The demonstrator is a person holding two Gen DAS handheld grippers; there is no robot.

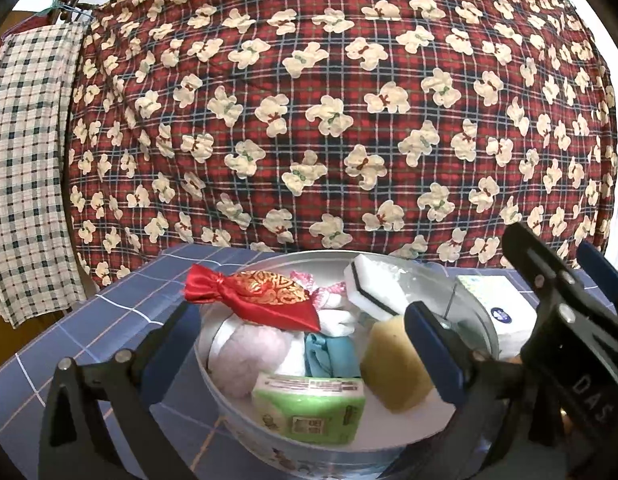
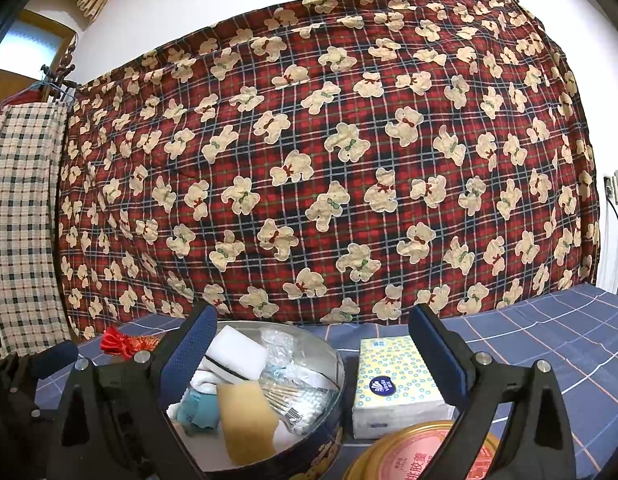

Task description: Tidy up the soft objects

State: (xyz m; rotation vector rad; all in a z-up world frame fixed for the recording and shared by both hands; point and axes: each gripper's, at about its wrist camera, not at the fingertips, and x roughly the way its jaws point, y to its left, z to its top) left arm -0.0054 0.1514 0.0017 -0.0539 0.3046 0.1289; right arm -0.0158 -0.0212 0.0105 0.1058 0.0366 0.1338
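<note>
My left gripper (image 1: pixel 301 344) hangs over the round tin (image 1: pixel 213 392) with its jaws spread wide and nothing between them. My right gripper (image 2: pixel 309 356) is spread just as wide and also empty, with the tin's right half and the tissue pack (image 2: pixel 393 384) showing between its fingers.

The tin already holds most of the soft things: a red satin pouch (image 1: pixel 265 300) lying across its far left rim, a pink fluffy ball (image 1: pixel 245 356), a teal cloth (image 1: pixel 329 356), a yellow sponge (image 1: pixel 393 364), a white sponge with a dark band (image 1: pixel 377 284) and a green wipes pack (image 1: pixel 309 404) at the near side. Cotton swabs in clear film (image 2: pixel 297 400) lie at the tin's right.

The tissue pack stands on the table just right of the tin, outside it, so I judge it the piece left to put away. It should be light and squashy, its plastic wrap a little slick. I would take it across its narrow width near the middle and close gently, so it neither crushes nor slides out.

A gold lid (image 2: pixel 425 452) lies near me, in front of the pack. The table wears a blue checked cloth (image 2: pixel 549 344). Behind hangs a red plaid quilt printed with bears (image 2: pixel 329 160), a pale checked cloth (image 2: pixel 25 220) at far left, white wall above.
</note>
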